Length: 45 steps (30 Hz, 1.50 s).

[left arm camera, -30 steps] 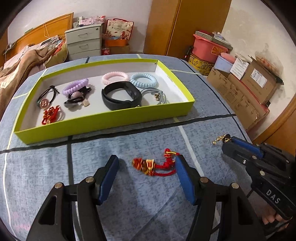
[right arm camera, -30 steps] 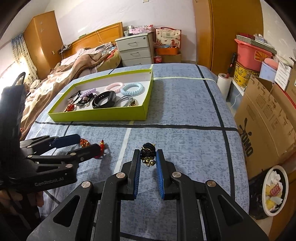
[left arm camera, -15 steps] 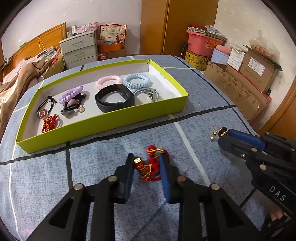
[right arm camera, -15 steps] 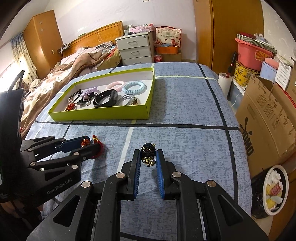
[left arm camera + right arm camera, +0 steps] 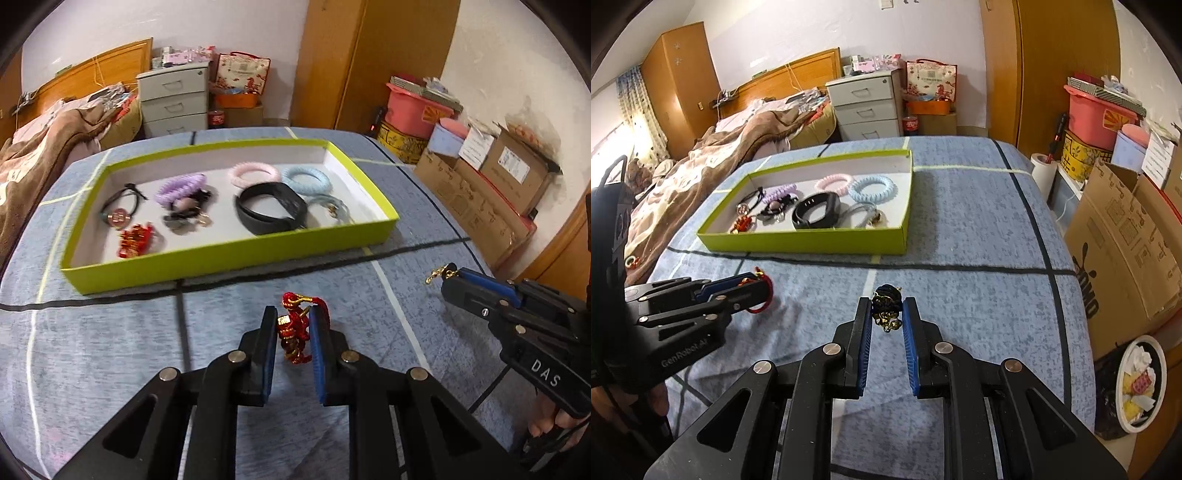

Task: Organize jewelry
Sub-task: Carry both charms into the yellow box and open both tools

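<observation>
- Left gripper [image 5: 293, 325] has gone from wide open around the red knotted charm [image 5: 294, 328] a second ago to clamped on it, and the charm is now up off the blue bedspread [image 5: 110, 350].
- Blue pads [image 5: 317, 343] press it from both sides, the gap between them narrow; its red loop and gold bead poke out above the tips, a tassel end hangs below.
- Right gripper [image 5: 885, 310] is just as it was: fingers narrow, pinching a dark bracelet with gold charms [image 5: 885, 308], little gold pieces dangling between the pads.
- From the left wrist view the right gripper [image 5: 448, 275] sits off to the right, a gold clasp sticking out past its tip.
- From the right wrist view the left gripper [image 5: 759, 284] is low on the left, red cord looping out of it.
- Yellow-green tray [image 5: 229, 258] lies beyond both grippers, well apart from them.
- Inside it: a black band [image 5: 271, 210], pink coil ring [image 5: 253, 173], pale blue coil ring [image 5: 304, 179], purple coil tie [image 5: 179, 186], another red charm [image 5: 136, 240].
</observation>
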{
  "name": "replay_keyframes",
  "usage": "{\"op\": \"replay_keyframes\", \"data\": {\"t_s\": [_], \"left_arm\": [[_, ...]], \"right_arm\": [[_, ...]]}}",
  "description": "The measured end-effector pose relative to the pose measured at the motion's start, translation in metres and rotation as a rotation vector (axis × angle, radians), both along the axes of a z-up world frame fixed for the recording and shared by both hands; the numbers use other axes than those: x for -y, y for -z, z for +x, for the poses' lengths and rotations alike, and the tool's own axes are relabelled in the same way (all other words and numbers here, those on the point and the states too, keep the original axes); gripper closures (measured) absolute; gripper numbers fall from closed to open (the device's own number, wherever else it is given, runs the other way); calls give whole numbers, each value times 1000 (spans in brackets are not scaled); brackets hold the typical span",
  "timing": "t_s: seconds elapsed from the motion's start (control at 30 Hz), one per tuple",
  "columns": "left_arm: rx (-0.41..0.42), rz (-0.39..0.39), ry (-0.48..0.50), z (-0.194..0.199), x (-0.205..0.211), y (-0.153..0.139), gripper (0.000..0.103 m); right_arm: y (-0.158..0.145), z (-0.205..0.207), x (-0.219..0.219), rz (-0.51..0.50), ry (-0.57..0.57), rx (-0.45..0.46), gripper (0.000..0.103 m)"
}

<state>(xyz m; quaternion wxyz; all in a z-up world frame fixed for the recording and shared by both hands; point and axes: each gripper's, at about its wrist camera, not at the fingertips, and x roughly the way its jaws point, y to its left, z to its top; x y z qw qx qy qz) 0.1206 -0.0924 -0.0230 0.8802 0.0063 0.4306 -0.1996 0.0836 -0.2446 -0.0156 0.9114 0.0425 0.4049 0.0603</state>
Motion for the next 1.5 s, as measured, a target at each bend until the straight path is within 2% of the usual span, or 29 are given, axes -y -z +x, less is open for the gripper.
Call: {"op": "replay_keyframes", "data": {"t_s": [0.2, 0.6, 1.0, 1.27, 1.5], "left_arm": [[24, -32, -46, 8, -25, -12, 85], [86, -27, -106, 46, -59, -38, 85], [40, -4, -113, 76, -62, -16, 85], [-9, 6, -123, 84, -58, 0, 85], [-17, 2, -121, 85, -58, 2, 84]], "right_arm": [[-12, 13, -7, 6, -10, 29, 86], [-26, 71, -15, -25, -16, 53, 86], [-5, 134, -21, -50, -58, 11, 86], [10, 152, -21, -70, -78, -26, 86], [15, 154, -24, -81, -83, -43, 85]]}}
